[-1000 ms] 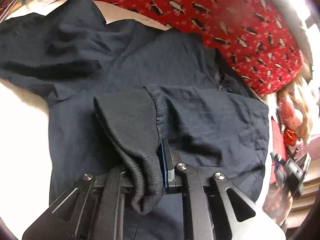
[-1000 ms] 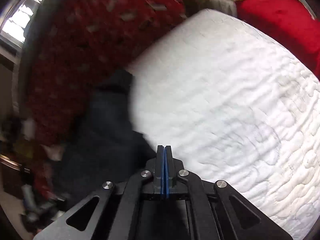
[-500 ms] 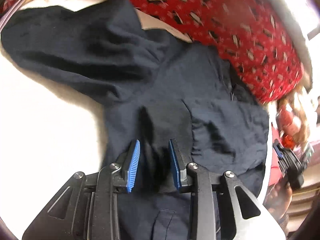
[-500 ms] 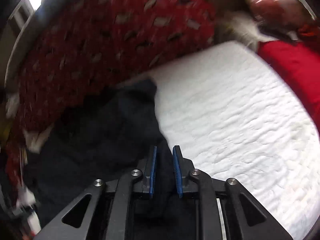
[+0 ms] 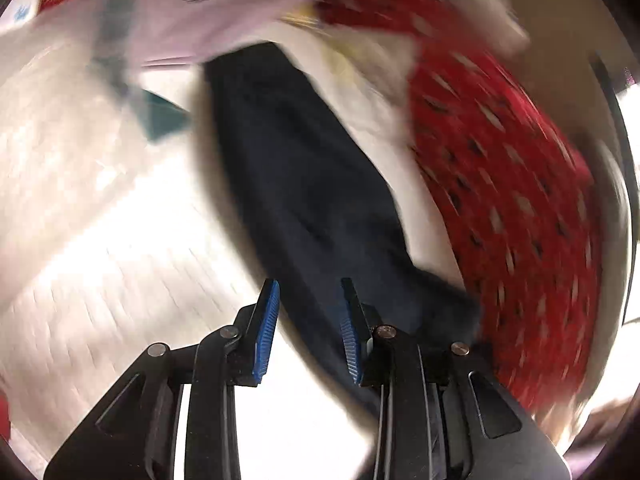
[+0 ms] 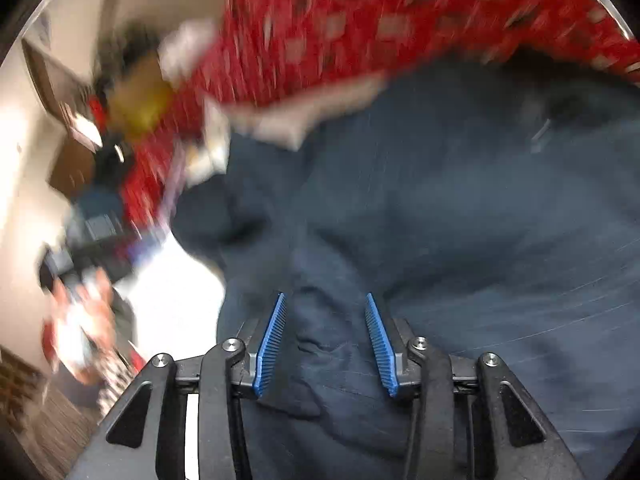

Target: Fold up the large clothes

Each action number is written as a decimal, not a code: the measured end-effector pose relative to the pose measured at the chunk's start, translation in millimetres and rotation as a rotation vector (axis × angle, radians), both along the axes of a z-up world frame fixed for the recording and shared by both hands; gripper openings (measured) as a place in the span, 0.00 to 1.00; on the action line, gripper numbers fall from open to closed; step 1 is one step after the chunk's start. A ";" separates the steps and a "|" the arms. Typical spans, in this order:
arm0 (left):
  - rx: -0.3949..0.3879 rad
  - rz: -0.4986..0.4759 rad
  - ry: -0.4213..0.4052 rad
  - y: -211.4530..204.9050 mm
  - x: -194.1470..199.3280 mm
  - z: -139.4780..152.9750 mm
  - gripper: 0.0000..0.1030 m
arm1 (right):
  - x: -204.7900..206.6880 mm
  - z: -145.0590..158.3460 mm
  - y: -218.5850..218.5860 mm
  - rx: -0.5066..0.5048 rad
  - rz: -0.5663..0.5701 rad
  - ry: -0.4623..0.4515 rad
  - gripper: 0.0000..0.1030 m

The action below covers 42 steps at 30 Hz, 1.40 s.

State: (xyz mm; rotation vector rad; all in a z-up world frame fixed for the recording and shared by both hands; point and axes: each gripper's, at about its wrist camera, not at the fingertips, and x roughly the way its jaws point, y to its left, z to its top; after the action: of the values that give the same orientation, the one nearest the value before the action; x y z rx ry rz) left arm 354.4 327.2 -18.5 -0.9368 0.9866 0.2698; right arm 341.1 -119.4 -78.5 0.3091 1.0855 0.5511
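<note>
A large dark navy garment [image 6: 460, 216] lies spread on the white bed. In the left wrist view a long dark part of it [image 5: 304, 184] runs from the far side down between the fingers. My left gripper [image 5: 308, 292] is open and holds nothing, just above that dark strip. My right gripper [image 6: 324, 300] is open over the wrinkled body of the garment, with cloth lying between its blue pads but not pinched. Both views are motion-blurred.
A red patterned blanket [image 5: 520, 184] lies along the far side of the bed, also in the right wrist view [image 6: 360, 24]. The white quilted mattress [image 5: 100, 240] shows left of the garment. Cluttered furniture and floor [image 6: 80, 240] lie beyond the bed's edge.
Both grippers have opened; the left has let go of the ribbed cuff. The left camera has swung toward the long dark strip. The right has moved over the garment's body.
</note>
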 end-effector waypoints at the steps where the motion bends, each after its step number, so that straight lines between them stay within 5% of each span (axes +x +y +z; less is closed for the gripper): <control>1: -0.026 0.027 0.009 9.3 5.5 -7.1 0.26 | -8.3 -2.8 4.1 -0.010 -0.011 -0.089 0.42; 3: -0.083 0.063 0.025 26.8 19.0 -23.9 0.26 | -19.2 -0.7 14.4 -0.047 0.013 -0.167 0.44; 6: -0.106 0.064 0.054 28.9 36.0 -41.6 0.43 | -18.4 0.3 16.2 -0.039 0.014 -0.168 0.44; 8: -0.080 0.076 0.025 26.9 41.8 -39.4 0.59 | -17.2 -2.6 3.4 -0.011 0.007 -0.148 0.44; 10: -0.051 0.091 -0.001 21.9 46.9 -33.2 0.61 | -25.9 -2.9 -6.2 -0.010 0.009 -0.150 0.44; 12: -0.010 0.072 -0.004 16.7 58.8 -28.0 0.41 | -29.4 -4.1 -5.2 -0.017 0.005 -0.154 0.44; 13: 0.012 0.043 0.005 14.9 61.9 -26.0 0.03 | -28.2 -4.3 -3.5 -0.019 0.004 -0.154 0.44; 21: 0.182 -0.079 -0.112 -24.4 47.3 49.0 0.01 | -27.9 2.3 -10.2 -0.019 0.004 -0.110 0.43; 29: 0.271 -0.284 -0.260 -122.8 12.7 134.7 0.01 | -42.9 20.2 -12.6 -0.126 -0.011 -0.113 0.43; 37: 0.292 -0.504 -0.337 -247.9 -14.5 169.0 0.01 | -77.1 43.1 -96.9 -0.324 -0.189 -0.205 0.43; 42: 0.284 -0.641 -0.322 -332.5 -19.1 155.7 0.01 | -95.4 43.1 -176.2 -0.406 -0.353 -0.212 0.45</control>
State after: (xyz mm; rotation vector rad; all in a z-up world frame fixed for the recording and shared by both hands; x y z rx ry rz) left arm 335.4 -5.3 137.2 -0.3556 0.8708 -0.2703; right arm 245.7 -295.6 -35.4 0.0787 0.8856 0.0404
